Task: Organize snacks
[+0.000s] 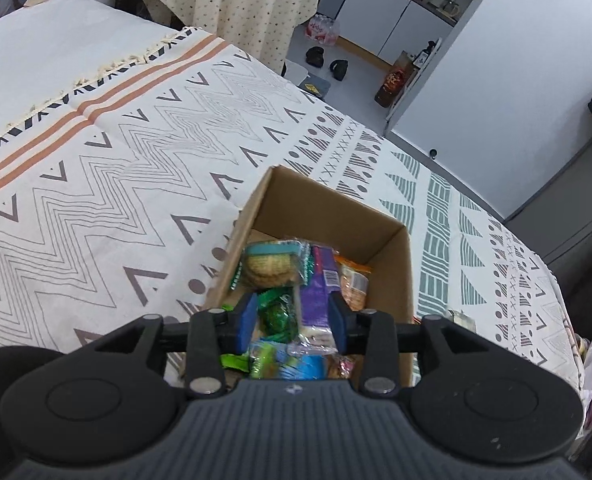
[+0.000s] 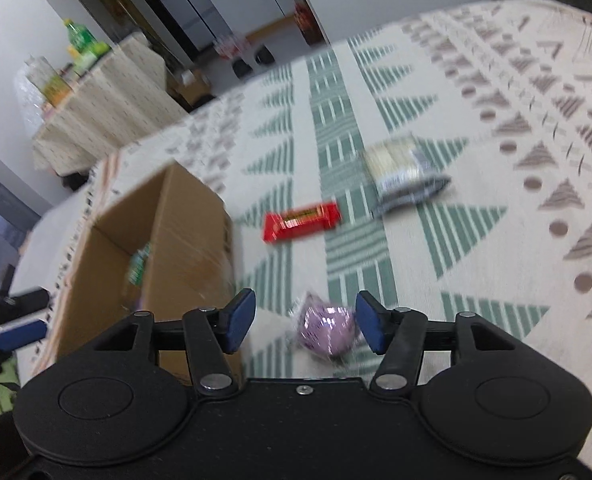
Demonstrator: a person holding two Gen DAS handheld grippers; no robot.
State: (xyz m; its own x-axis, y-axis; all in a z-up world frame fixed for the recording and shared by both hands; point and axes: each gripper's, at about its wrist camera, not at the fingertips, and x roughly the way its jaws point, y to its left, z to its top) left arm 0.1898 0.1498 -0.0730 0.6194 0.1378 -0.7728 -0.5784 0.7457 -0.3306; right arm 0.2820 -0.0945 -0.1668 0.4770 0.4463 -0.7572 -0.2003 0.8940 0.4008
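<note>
An open cardboard box (image 1: 392, 276) sits on the patterned cloth and holds several snack packets, among them a cracker pack (image 1: 270, 266) and a purple packet (image 1: 316, 292). My left gripper (image 1: 294, 322) hangs open just above the box, its blue pads apart over the packets. In the blurred right wrist view the same box (image 2: 184, 216) is on the left. My right gripper (image 2: 302, 322) is open low over the cloth, with a round purple-wrapped snack (image 2: 326, 330) lying between its fingers. A red bar (image 2: 302, 221) and a grey-and-cream packet (image 2: 406, 172) lie farther off.
The cloth-covered table (image 1: 96, 160) stretches wide to the left of the box. A second covered table with bottles (image 2: 84, 44) stands behind. The floor, shoes (image 1: 328, 62) and cabinets lie beyond the table's far edge.
</note>
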